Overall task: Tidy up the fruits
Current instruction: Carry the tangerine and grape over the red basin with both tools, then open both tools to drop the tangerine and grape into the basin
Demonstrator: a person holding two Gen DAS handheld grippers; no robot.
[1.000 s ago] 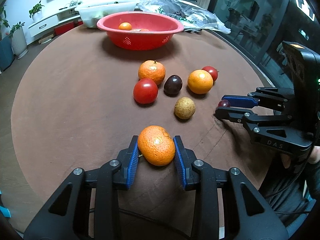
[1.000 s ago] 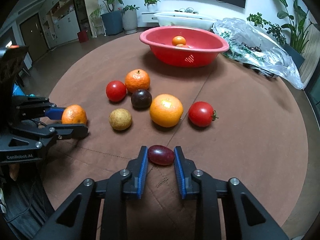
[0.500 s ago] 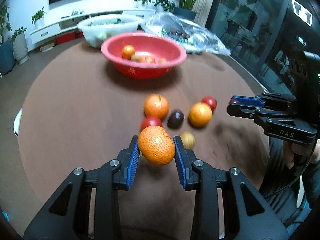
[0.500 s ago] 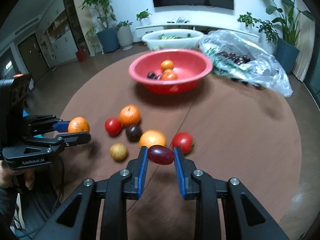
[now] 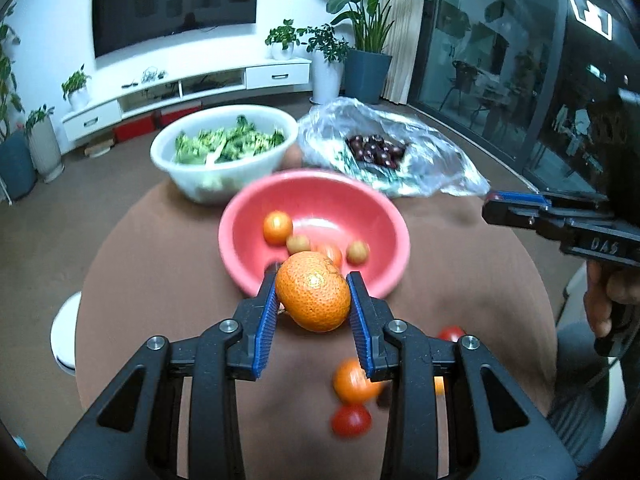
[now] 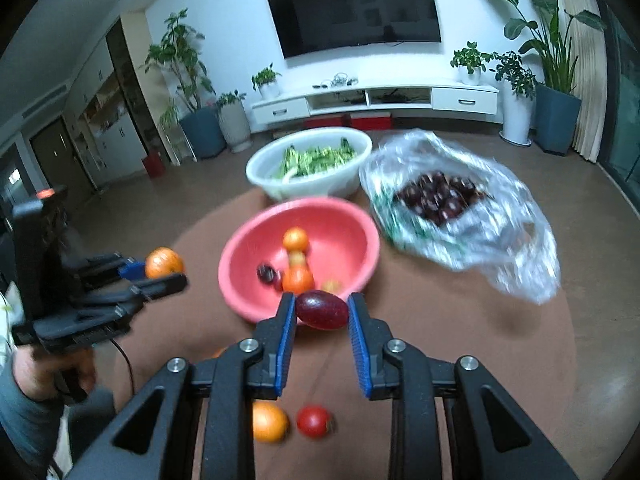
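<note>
On a round brown worktop point(image 5: 160, 280): red basin point(image 5: 384, 224), holding several small fruits, orange and yellowish, with one dark fruit seen from the right wrist view. Behind it, white bowl point(image 5: 224, 184) of green vegetables; just beside that, clear plastic bag point(image 6: 500, 248) of dark cherries. Loose on the near cloth: one orange point(image 6: 270, 420) and one tomato point(image 6: 314, 420), close together.

Left hand-held gripper point(image 5: 314, 300): blue pads pressed against both sides of a mandarin point(image 5: 314, 292), held in the air in front of the basin's near rim. Right hand-held gripper point(image 6: 322, 312): pads clamped on a dark red plum-like fruit point(image 6: 322, 310), likewise raised at the basin's near edge.

Room beyond: white wall with a black television point(image 6: 354, 6); long white low cabinet point(image 6: 376, 100) beneath it; potted plants on the cabinet and on the brown floor; dark glass doors point(image 5: 520, 80) along the right side.
</note>
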